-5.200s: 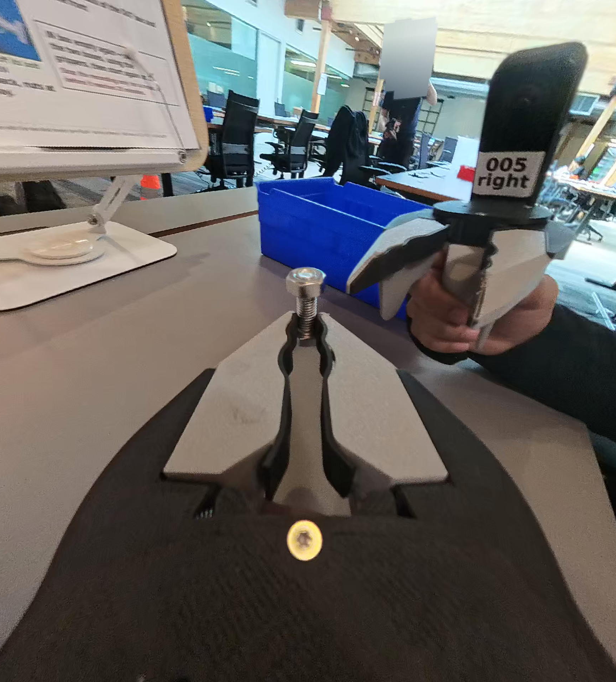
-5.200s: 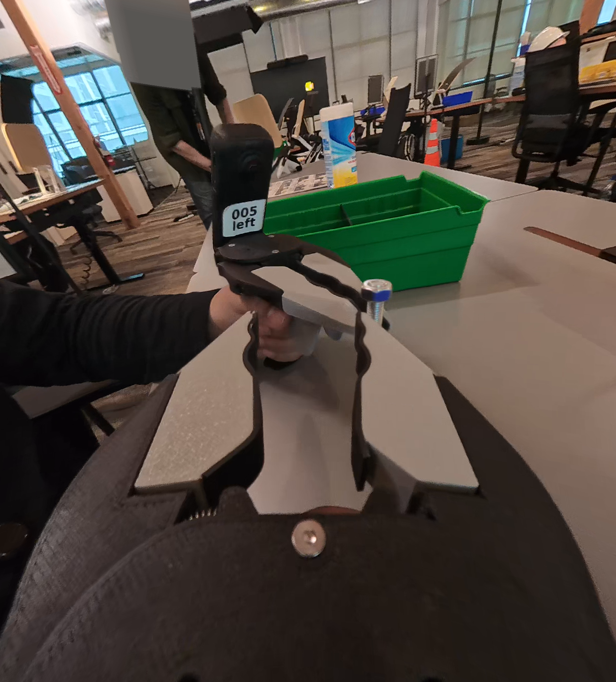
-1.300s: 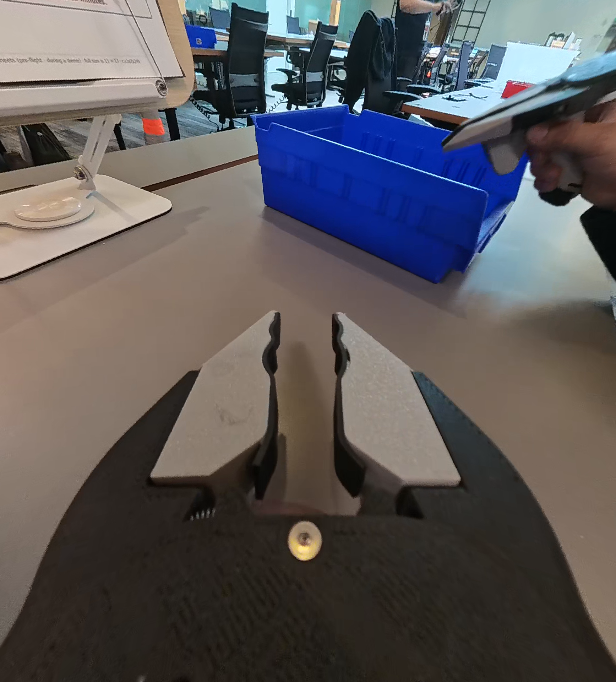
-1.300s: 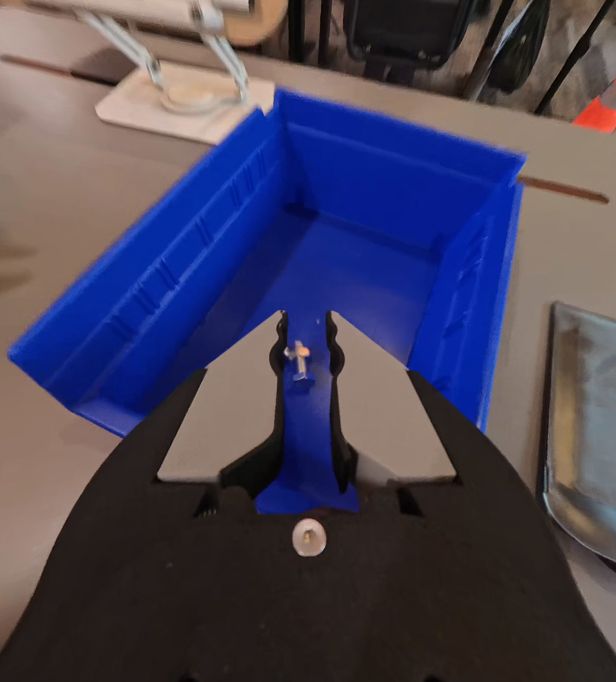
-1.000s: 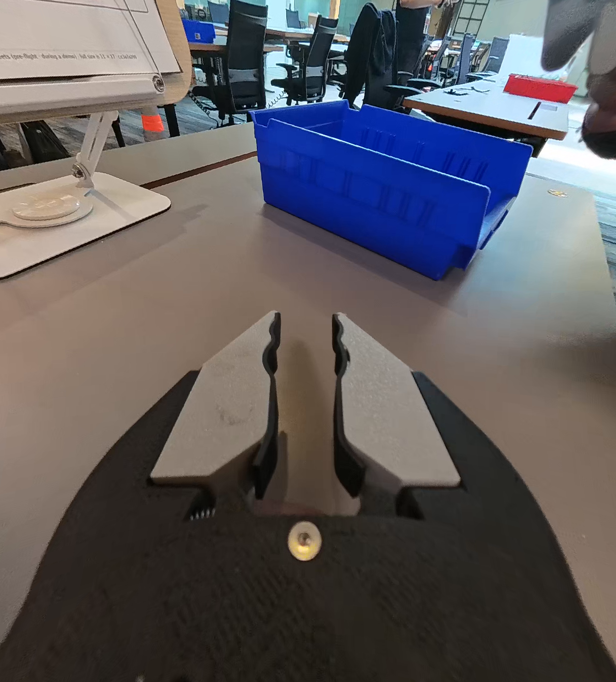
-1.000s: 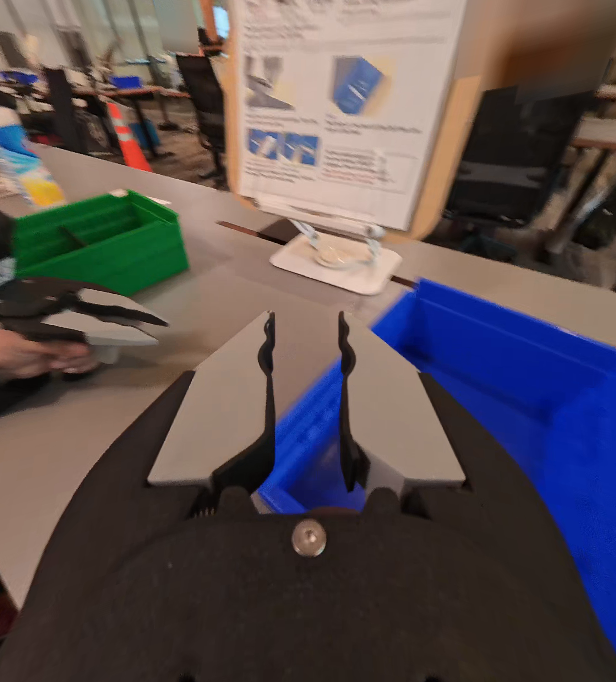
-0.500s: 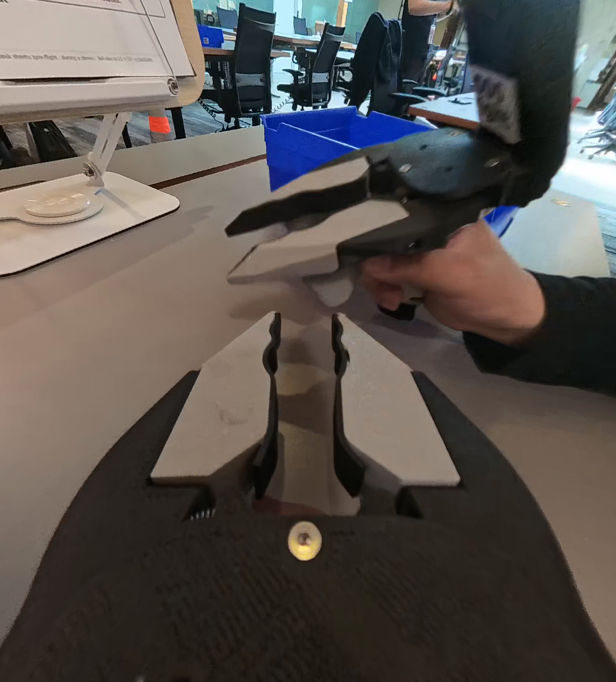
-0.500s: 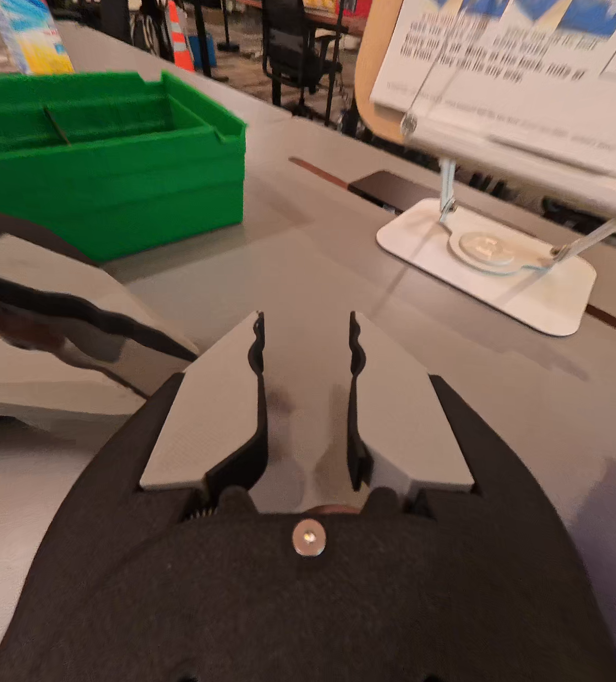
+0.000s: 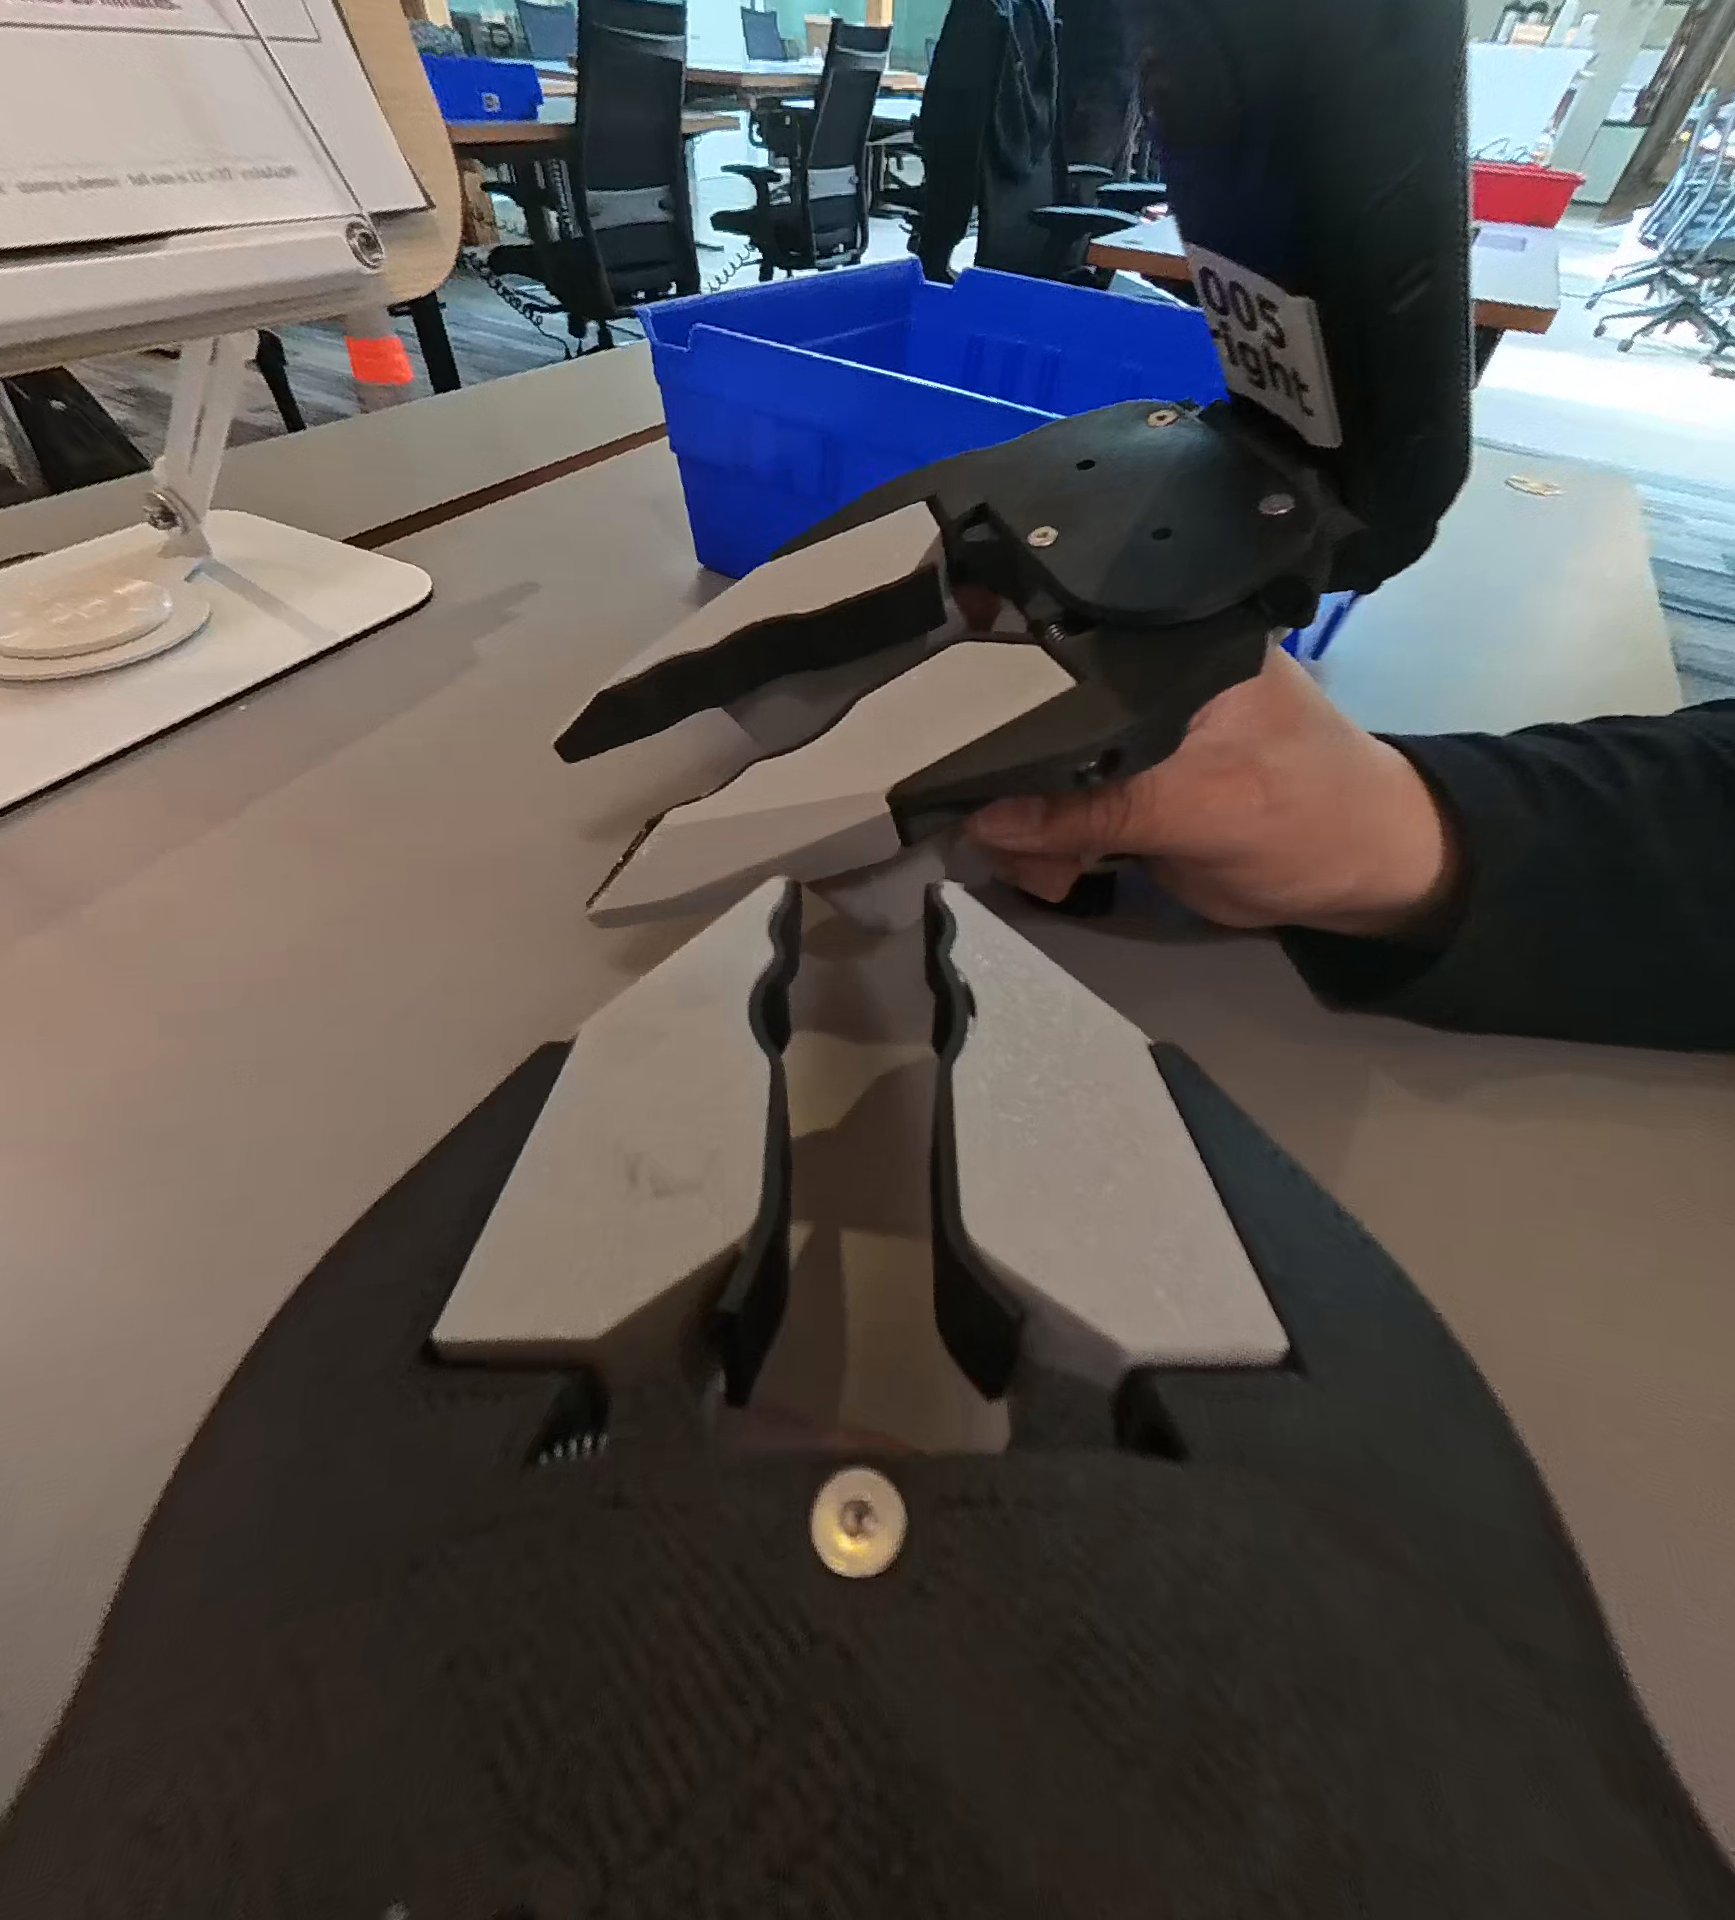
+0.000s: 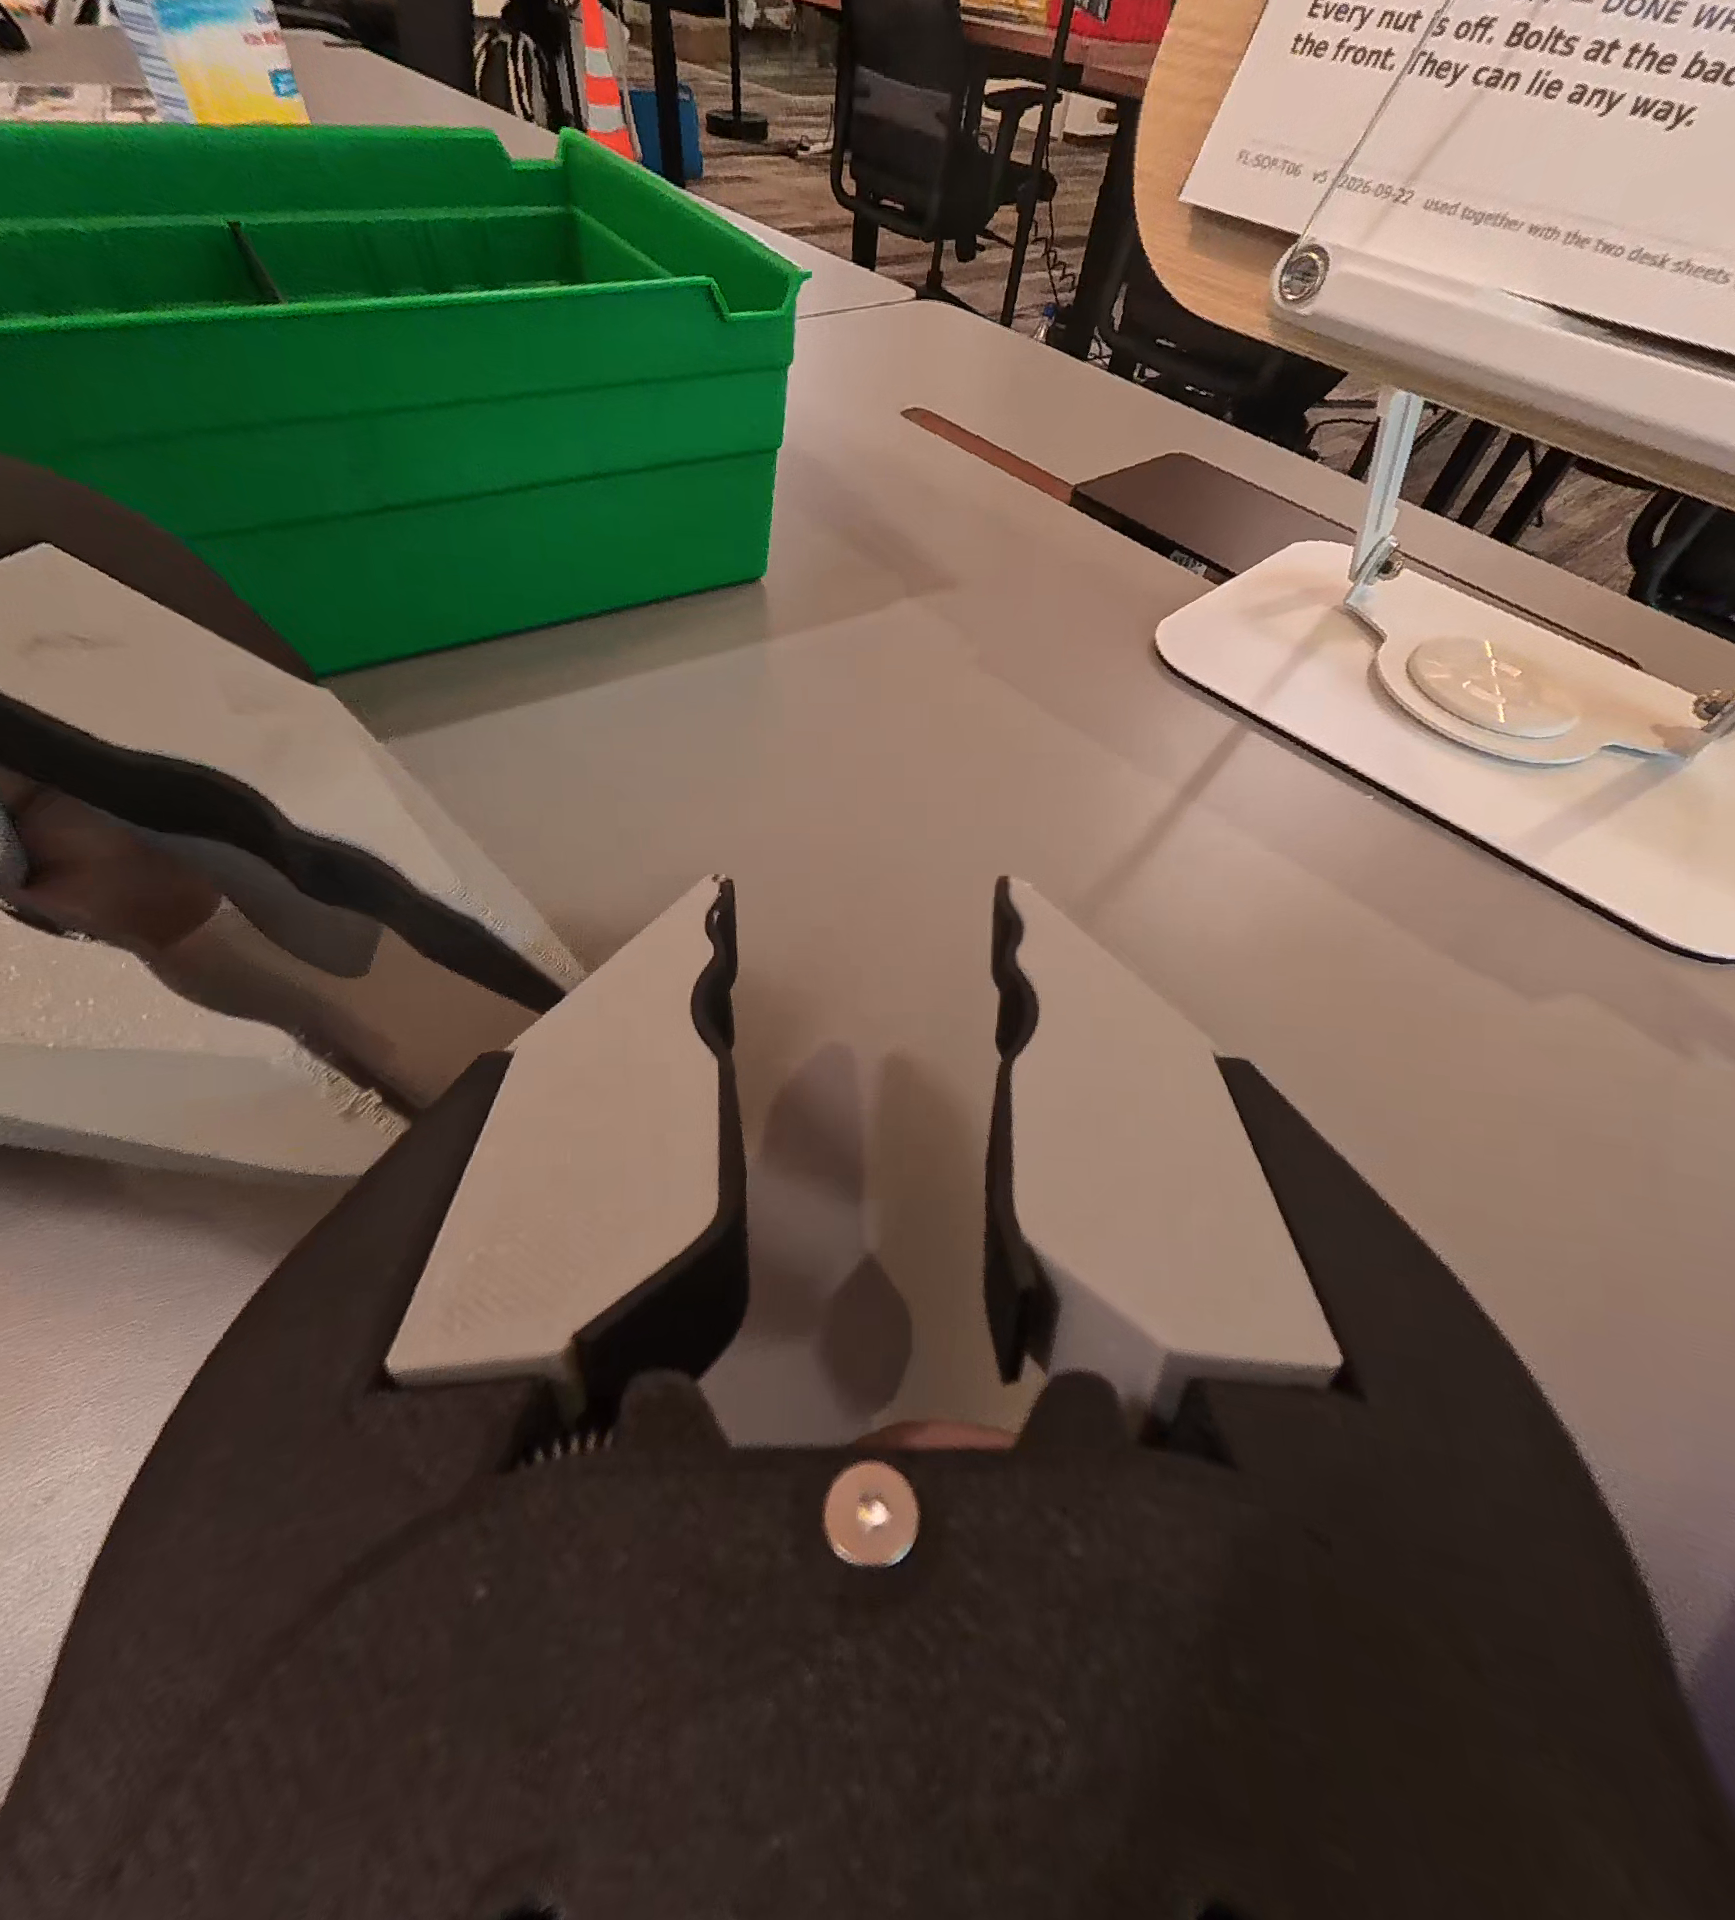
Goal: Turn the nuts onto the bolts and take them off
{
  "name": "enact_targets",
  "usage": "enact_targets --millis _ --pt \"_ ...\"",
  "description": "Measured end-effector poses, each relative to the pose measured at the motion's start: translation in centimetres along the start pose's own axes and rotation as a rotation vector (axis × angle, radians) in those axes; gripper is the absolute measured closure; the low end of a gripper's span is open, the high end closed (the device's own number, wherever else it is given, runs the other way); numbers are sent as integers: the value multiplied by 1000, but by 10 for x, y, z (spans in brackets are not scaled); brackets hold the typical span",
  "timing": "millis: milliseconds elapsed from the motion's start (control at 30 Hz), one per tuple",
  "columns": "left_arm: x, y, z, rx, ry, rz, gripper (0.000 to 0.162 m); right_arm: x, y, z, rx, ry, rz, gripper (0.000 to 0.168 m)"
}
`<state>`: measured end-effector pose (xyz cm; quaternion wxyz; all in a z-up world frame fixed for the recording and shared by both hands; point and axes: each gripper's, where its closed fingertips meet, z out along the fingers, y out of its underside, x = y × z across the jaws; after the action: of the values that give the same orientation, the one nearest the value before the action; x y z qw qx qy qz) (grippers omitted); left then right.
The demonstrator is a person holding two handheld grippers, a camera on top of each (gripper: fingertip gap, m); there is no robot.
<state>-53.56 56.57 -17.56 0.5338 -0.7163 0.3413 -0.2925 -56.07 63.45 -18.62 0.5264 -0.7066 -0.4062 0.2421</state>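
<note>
No nuts or bolts show in either view. My left gripper [image 9: 863, 904] is open and empty, low over the grey table [image 9: 219, 1039]. My right gripper [image 10: 863, 894] is open and empty, also low over the table. In the left wrist view the right gripper [image 9: 582, 831] is held by a hand [image 9: 1206, 810] just beyond my left fingertips, turned on its side and pointing left. In the right wrist view the left gripper [image 10: 219, 831] crosses in from the left, close to my right gripper's left finger [image 10: 614, 1122].
A blue bin [image 9: 842, 416] stands behind the right gripper. A green bin with dividers [image 10: 427, 416] stands at the far left; its inside is hidden. A white stand [image 10: 1465, 727] with a printed sheet [image 10: 1517, 135] is at the back, also in the left wrist view [image 9: 115, 623].
The right gripper swung left from over the blue bin, came down in front of the left gripper and opened a little wider. The left gripper barely moved.
</note>
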Motion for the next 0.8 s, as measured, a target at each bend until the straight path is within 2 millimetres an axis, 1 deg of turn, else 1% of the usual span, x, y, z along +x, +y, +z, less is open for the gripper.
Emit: enact_targets --millis 67,100,167,267,333,367,400,433,500,533,567,633,733,800 --pt "1 -3 -6 25 -24 -65 140 0 -1 -2 8 8 5 118" --pt "0 -6 -13 39 -63 -107 141 2 0 -3 10 20 13 118" --pt "0 -18 -34 50 -106 -89 141 2 0 -5 12 7 39 117" --pt "-12 -50 -78 80 -180 -66 140 -2 -1 -5 19 -30 69 117" --pt "-30 -69 -115 72 -254 -45 137 -5 -3 -5 26 -42 69 120" --pt "-40 -72 -133 39 -287 -28 138 -8 -4 -5 28 -45 60 120" --pt "-51 -69 -151 -31 -311 -7 141 -10 -3 -5 24 -44 47 120" --pt "-64 -63 -169 -117 -336 9 143 -12 -3 -4 20 -44 32 120" --pt "-89 -41 -205 -298 -357 -4 142 -17 -3 -4 17 -45 7 120" --pt "-107 -29 -223 -381 -404 -24 141 -18 -3 -4 17 -48 1 120" --pt "-127 -13 -241 -475 -460 -43 142 -20 -3 -3 17 -51 -2 120" --pt "-154 25 -272 -674 -506 -121 141 -21 -3 -3 15 -54 -3 120" --pt "-177 72 -303 -890 -536 -248 142 -20 -3 -4 18 -54 5 120" --pt "-187 92 -315 -984 -566 -287 142 -20 -4 -4 20 -56 13 120"
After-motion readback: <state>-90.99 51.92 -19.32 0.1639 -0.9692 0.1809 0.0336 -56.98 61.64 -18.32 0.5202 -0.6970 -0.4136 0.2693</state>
